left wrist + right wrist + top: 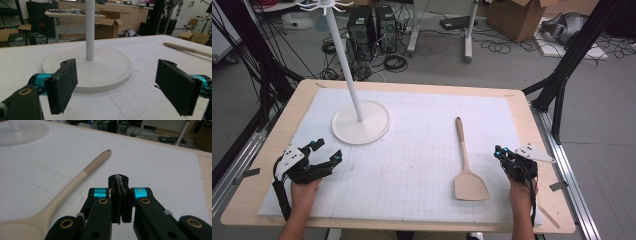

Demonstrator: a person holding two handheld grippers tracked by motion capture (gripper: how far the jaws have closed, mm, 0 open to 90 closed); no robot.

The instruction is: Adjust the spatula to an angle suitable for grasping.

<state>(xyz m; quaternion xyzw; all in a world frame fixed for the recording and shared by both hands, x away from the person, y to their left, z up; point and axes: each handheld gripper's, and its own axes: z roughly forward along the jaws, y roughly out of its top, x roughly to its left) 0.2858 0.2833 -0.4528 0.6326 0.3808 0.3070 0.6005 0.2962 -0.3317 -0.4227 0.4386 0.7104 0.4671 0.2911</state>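
Observation:
A wooden spatula point(466, 165) lies on the white gridded mat, blade toward me, handle point(82, 173) pointing away. My right gripper point(501, 151) sits just right of the blade, jaws shut pad against pad with nothing between them; in the right gripper view the gripper point(121, 197) shows its pads pressed together. My left gripper point(326, 151) rests near the mat's left front, open and empty; its pads point(65, 82) stand wide apart facing the white stand's round base point(105, 72). The stand point(360, 122) rises on a white pole point(343, 55).
The wooden table edge point(539, 135) borders the mat point(412, 150). Black frame legs point(562, 75) stand right of the table. Beyond lie floor cables, computer towers point(372, 25) and a cardboard box point(517, 17).

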